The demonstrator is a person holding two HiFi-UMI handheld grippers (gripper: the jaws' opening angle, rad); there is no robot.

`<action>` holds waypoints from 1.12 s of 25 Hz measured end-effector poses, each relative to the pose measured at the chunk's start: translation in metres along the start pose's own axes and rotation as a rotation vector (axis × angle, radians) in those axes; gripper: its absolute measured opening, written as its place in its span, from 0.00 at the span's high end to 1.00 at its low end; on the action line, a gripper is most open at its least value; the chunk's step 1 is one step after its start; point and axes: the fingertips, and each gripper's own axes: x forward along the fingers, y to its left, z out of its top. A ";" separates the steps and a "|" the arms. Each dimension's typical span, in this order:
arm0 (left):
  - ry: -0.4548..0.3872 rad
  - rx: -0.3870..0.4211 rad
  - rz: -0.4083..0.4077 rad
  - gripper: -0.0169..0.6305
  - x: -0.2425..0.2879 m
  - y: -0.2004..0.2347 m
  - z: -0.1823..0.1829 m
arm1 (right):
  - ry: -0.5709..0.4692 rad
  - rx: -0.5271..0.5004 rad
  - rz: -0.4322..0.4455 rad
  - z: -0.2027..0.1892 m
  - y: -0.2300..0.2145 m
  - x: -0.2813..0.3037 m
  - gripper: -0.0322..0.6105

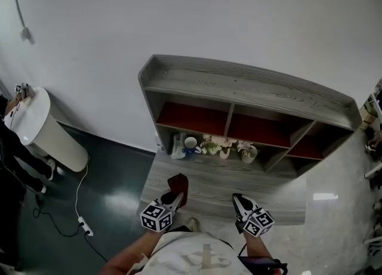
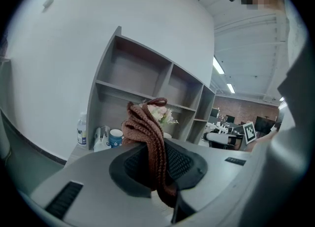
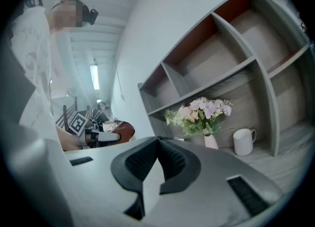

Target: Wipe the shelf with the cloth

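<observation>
The left hand-held gripper is clamped on the knitted cloth, low over the desk. The shelf stands straight ahead, its length running crosswise, left compartment nearest this gripper. The right hand-held gripper is closed, empty.

The left gripper is held low in front of the body, its fingers clamped on a brown knitted cloth that sticks up between them. The right gripper sits level beside it, well apart, its fingers closed tip to tip with nothing between. Both point forward, and the bare left forearm shows at the bottom edge.
</observation>
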 end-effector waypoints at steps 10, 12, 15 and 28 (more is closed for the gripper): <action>-0.043 -0.028 0.049 0.87 0.023 0.044 0.029 | 0.009 -0.025 0.003 0.016 -0.017 0.036 0.94; -0.052 -0.025 0.054 0.87 0.026 0.050 0.033 | 0.010 -0.034 0.008 0.020 -0.018 0.042 0.94; -0.064 -0.014 0.058 0.87 0.030 0.056 0.041 | 0.010 -0.045 0.016 0.024 -0.020 0.050 0.94; -0.103 0.176 0.122 0.87 0.063 0.091 0.125 | 0.012 -0.040 0.014 0.029 -0.028 0.071 0.94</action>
